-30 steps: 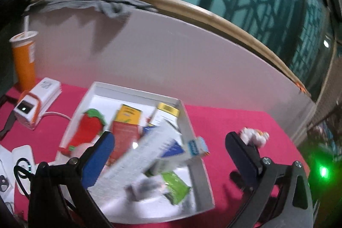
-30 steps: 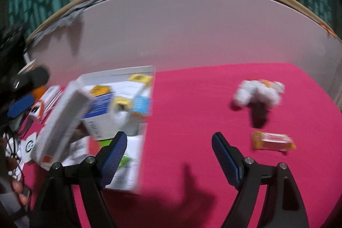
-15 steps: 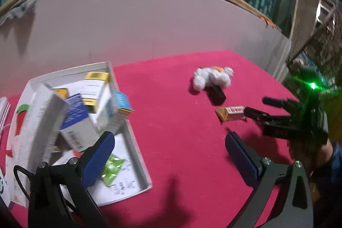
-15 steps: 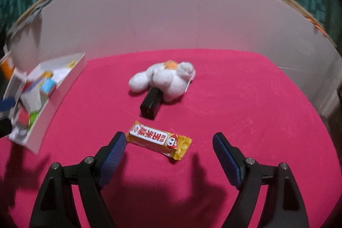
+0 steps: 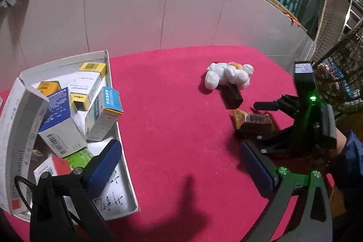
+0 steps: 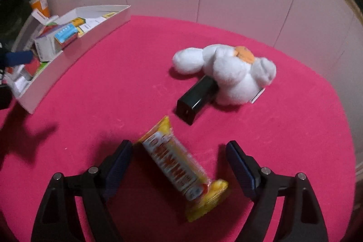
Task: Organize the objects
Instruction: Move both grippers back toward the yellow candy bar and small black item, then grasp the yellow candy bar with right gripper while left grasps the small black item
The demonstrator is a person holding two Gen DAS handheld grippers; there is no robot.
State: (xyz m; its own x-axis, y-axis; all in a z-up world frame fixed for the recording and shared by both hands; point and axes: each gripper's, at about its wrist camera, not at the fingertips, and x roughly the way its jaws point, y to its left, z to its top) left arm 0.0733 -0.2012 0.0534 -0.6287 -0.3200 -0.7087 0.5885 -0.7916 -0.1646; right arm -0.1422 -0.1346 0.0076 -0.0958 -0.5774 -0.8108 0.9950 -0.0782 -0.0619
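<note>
The right gripper point(image 6: 179, 165) has just been closing its fingers around a yellow snack bar point(image 6: 179, 170) lying on the red tabletop point(image 6: 113, 87); the pads flank the wrapper, not yet pressing. The left gripper point(image 5: 181, 165) hangs open and empty beside the white cardboard tray point(image 5: 127, 171) of medicine boxes point(image 5: 103, 112) at the tabletop's left edge. A white plush toy point(image 6: 229, 74) rests partly on a black block point(image 6: 195, 98) near the far edge.

My right gripper point(image 6: 178, 165) points steeply down, its jaws just closing yet apart, the pads point(image 6: 118, 162) pressing nothing. My left gripper point(image 5: 181, 169) angles downward with jaws spread wide and empty.
</note>
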